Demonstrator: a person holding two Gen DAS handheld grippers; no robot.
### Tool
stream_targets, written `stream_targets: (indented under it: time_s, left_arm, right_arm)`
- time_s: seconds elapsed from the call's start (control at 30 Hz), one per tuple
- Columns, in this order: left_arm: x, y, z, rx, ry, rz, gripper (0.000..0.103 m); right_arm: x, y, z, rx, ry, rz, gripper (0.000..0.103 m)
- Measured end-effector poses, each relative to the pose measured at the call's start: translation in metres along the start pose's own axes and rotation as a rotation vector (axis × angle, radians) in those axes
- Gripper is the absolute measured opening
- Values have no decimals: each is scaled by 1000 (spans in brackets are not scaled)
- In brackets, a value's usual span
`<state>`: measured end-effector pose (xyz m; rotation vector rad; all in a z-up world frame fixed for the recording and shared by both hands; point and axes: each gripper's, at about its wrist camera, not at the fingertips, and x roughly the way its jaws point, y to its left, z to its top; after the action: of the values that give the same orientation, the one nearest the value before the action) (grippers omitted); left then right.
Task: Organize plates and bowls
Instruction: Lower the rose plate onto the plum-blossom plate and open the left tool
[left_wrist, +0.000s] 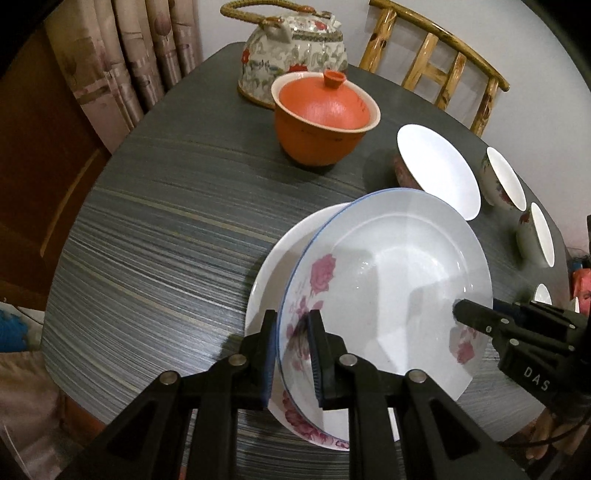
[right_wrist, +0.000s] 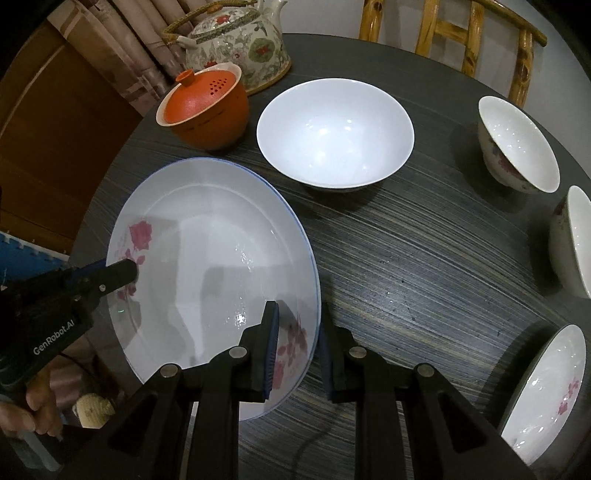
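Both grippers are clamping one rose-patterned plate (left_wrist: 388, 280) by opposite rims: left gripper (left_wrist: 293, 354) is pinching the near-left rim, right gripper (right_wrist: 297, 350) the opposite rim, jaws narrow around the edge. The plate is hanging tilted just above a plain white plate (left_wrist: 273, 266) on the striped grey table (left_wrist: 147, 236), offset toward the white bowl (right_wrist: 334, 136). Neither hand is nearer; both are sharing the load. Legible writing: "GenRobot.AI" on the left gripper's body in the right wrist view, "DAS" on the right gripper's body in the left wrist view.
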<state>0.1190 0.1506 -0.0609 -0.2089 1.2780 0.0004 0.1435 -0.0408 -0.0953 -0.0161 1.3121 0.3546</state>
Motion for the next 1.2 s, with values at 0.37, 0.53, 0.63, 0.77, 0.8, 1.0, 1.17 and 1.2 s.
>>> stream_targets:
  time_s: [0.37,0.53,0.63,0.77,0.8,1.0,1.17,1.2]
  left_arm:
    - [13,6,-1,-4,13,1,16]
    - [13,6,0,-6,12,0,16]
    - [12,3,0,6,16,10,16]
    - [13,1,1,6,23,17,17]
    - [12,0,2,9,24,20,17]
    - [14,-7,5,22,34,53,18]
    - [14,-14,9,49,28,93,20]
    - [14,-15,9,53,27,97,21]
  right_arm:
    - [13,3,2,9,23,-20,20]
    - [13,2,3,6,24,-29,21]
    - [12,4,2,2,23,-36,22]
    - [13,6,3,-4,27,-32,26]
    - [14,7,3,-7,27,-30,27]
    - [14,6,6,-9,30,-28,28]
    - [13,5,6,-12,27,-26,29]
    - [13,6,6,-12,26,-26,29]
